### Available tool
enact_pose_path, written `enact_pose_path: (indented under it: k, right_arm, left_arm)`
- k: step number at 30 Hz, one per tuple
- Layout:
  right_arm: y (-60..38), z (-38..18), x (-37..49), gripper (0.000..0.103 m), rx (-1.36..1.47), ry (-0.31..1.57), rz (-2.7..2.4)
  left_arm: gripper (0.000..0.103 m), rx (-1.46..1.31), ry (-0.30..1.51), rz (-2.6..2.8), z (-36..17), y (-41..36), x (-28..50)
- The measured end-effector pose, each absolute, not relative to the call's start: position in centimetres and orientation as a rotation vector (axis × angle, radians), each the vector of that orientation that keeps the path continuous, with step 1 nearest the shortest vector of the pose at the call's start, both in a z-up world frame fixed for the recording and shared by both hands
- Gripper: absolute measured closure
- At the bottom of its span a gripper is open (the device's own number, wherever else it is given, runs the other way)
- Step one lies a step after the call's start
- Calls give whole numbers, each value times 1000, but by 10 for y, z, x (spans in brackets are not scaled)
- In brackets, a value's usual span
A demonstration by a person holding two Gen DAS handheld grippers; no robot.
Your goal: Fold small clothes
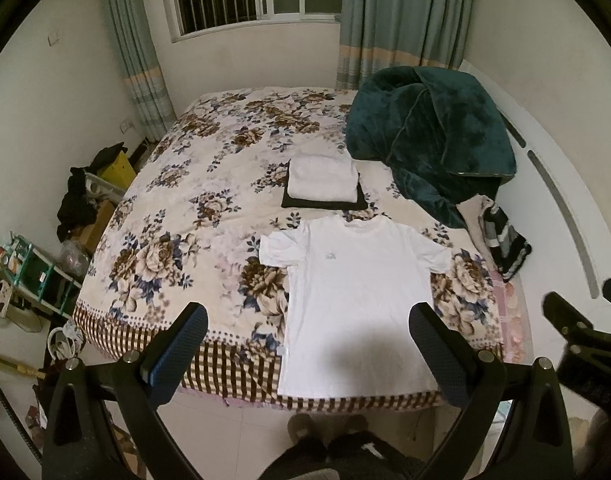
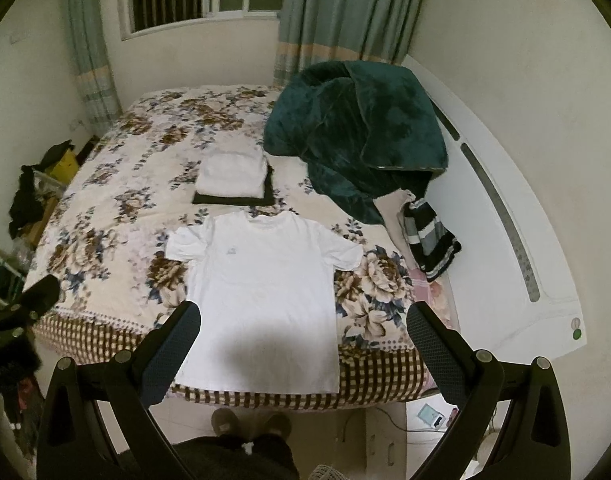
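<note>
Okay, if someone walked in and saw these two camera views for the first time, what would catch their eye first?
Probably the plain white short-sleeved T-shirt, spread flat and face up at the near edge of the brown-and-cream floral bedspread. Next, the big heap of dark teal plush blanket at the bed's far right. Just beyond the shirt's collar sits a folded white garment on a folded dark one, while both open grippers, left and right, hover above the hem, holding nothing.

bed (image 1: 177,216) with floral cover, white t-shirt (image 1: 357,304) laid flat, folded stack (image 1: 321,182) behind, crumpled green blanket (image 1: 429,136), striped garment (image 1: 501,240) by it
</note>
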State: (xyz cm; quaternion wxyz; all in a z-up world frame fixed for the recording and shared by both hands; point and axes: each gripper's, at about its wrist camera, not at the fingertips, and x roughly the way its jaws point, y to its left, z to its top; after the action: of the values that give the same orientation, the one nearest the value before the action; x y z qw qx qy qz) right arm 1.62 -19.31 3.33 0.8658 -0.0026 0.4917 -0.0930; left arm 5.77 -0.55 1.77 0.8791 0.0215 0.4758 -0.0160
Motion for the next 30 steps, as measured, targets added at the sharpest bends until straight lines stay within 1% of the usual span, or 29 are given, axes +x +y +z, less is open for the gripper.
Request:
enact_pose_path:
  k: [3,7,10,13,15,16,19,20,23,25,28,30]
  right_arm:
    - [-230,-5,45,0,88,1060,-236]
    - [-300,-83,88,0,217,1096,-327]
    - [-369,-174,134,0,313,1129,-407]
    - [-430,-271,180,0,388,1179,-465]
    - [-468,-343,216,0,437,1220,-498]
    - [-478,-370,228,0,461,1236,-508]
    - [-520,-472,264,4,608,1290,-535]
    - [-528,-498,269,7,663,1304,-536]
    - [-551,-579,279,21,924,1321,-525]
    - [-559,-627,278,21,1124,1282,-524]
    - [-556,-671,282,22,1308,1214,-531]
    - [-549,-683,291,26,1344,1138,-542]
  left_arm:
    - [0,54,982,3,-16,-5,87]
    - [0,113,1009,106,-83,-23,150]
    - [0,128,1066,167,-148,-38,203]
    - [0,65,1168,204,-229,-50,255]
    - [0,50,1208,265,-283,-50,273]
    - [0,43,1226,289,-305,-50,279]
    - [0,31,1330,381,-383,-41,301]
    - [0,15,1376,406,-412,-34,307]
    - [0,-30,1451,482,-464,-10,313]
    - [0,-81,1480,543,-491,11,316]
    - [0,-197,1481,610,-517,49,314]
    - [0,-281,1490,646,-533,71,309]
